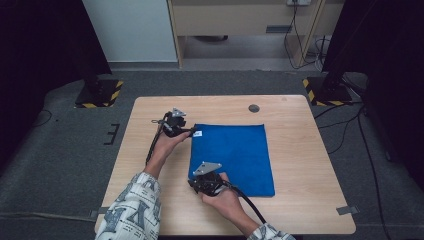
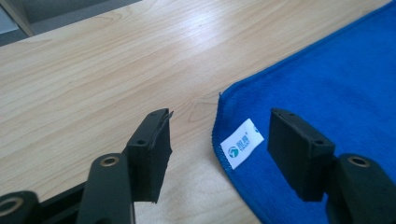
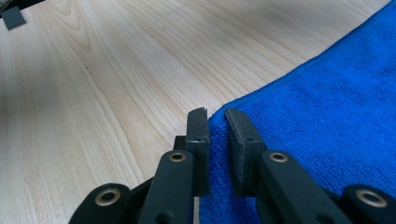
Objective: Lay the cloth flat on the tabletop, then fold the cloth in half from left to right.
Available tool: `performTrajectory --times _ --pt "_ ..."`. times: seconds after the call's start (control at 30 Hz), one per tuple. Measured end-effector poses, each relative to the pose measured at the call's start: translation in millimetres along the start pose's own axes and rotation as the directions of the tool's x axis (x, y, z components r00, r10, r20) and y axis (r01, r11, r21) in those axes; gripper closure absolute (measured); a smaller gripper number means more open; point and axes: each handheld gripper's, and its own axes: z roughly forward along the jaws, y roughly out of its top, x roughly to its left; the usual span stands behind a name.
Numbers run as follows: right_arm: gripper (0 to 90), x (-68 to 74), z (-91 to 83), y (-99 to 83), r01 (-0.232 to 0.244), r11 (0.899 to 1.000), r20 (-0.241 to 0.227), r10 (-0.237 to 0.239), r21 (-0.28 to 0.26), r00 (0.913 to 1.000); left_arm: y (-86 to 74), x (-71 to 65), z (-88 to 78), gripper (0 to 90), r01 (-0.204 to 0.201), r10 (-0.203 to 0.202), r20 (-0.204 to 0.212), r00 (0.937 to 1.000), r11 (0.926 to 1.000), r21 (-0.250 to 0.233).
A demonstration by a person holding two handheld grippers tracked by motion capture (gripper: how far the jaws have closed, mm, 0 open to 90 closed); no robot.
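Nearest the person, the right gripper sits at the near left corner of a blue towel that lies flat on a wooden table. Seen from the right gripper view, its jaws are nearly closed, with only a narrow gap between them, and the towel's corner edge runs into that gap; whether the pads actually pinch the cloth cannot be told. A patterned sleeve covers the left forearm beside it. Farther along the same left edge, the left gripper is at the towel's far left corner. The left gripper view shows its jaws spread wide and holding nothing: one jaw is over bare wood, the other over the blue cloth, and the corner with its small white label lies between them. Beyond the towel, a small dark round disc is set into the tabletop near the far edge.
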Motion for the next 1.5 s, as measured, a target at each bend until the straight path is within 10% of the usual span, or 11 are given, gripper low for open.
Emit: performTrajectory --times 0.8,1.1,1.37,1.5 --pt "81.9 0.0 0.1 2.3 0.008 1.000 -0.002 -0.008 0.008 1.0000 8.1 4.0 33.8 33.4 -0.001 0.001 0.003 1.0000 0.9992 0.039" --pt "82.9 0.8 -2.0 3.1 0.017 1.000 0.000 -0.017 0.002 0.9998 4.8 5.6 43.7 51.3 0.018 -0.020 0.054 0.9984 0.9991 0.037" --pt "84.6 2.6 -4.4 5.8 0.034 0.999 0.012 -0.034 0.003 0.9993 9.0 1.6 38.4 88.5 -0.007 0.005 0.062 0.9981 0.9994 0.034" --pt "85.3 4.6 -5.5 8.2 0.038 0.999 0.019 -0.038 -0.006 0.9991 13.8 1.6 30.2 88.9 -0.009 0.008 0.059 0.9982 0.9998 0.018"
